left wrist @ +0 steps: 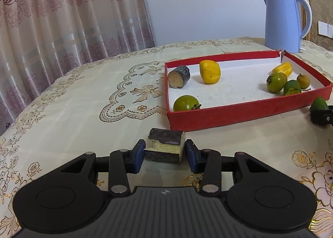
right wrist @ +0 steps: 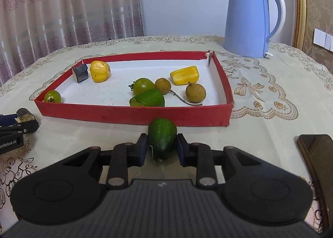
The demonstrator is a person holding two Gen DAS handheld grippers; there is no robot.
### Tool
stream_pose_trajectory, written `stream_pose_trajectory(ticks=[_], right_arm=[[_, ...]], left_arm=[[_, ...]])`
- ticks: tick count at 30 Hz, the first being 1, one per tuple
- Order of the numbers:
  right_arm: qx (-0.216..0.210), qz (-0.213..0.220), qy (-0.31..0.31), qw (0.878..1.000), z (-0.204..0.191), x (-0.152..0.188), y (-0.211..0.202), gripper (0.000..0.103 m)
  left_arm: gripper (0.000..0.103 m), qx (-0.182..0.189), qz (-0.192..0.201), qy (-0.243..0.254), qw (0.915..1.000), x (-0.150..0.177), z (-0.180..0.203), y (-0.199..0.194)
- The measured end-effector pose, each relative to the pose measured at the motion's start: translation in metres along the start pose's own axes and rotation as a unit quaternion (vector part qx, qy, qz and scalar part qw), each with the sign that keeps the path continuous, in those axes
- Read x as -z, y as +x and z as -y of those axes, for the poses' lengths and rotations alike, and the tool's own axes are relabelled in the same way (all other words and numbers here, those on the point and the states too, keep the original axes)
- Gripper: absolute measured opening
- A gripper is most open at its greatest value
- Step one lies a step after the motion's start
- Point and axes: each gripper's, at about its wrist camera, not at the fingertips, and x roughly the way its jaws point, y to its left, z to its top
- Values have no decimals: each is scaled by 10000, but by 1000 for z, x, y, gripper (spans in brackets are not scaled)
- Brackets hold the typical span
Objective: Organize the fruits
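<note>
A red tray [left wrist: 239, 110] with a white floor holds a dark sugarcane piece [left wrist: 179, 76], yellow pepper pieces [left wrist: 209, 71], green tomatoes [left wrist: 186, 103], a cucumber piece [right wrist: 148, 98] and longans [right wrist: 195, 92]. My left gripper [left wrist: 164, 153] is shut on a split dark sugarcane piece [left wrist: 166, 145] on the tablecloth just before the tray's near left corner. My right gripper [right wrist: 160, 148] is shut on a green cucumber end [right wrist: 162, 138] resting on the cloth against the tray's near wall [right wrist: 133, 116]. The left gripper shows at the left edge of the right wrist view [right wrist: 18, 121].
A blue electric kettle [right wrist: 249, 21] stands behind the tray at the right. A dark phone-like object [right wrist: 316, 154] lies at the right on the embroidered tablecloth [left wrist: 83, 102]. Curtains hang behind the table's far left edge.
</note>
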Motion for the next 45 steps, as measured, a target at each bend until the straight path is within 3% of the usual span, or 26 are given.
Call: stream_pose_trajectory(ticks=[13, 45], right_arm=[[-73, 11, 39, 10000, 1, 0, -1, 28], [-77, 8, 49, 10000, 1, 0, -1, 28]], left_arm=[[41, -152, 329, 88, 9993, -23, 10, -15], [41, -62, 233, 67, 9997, -53, 30, 7]])
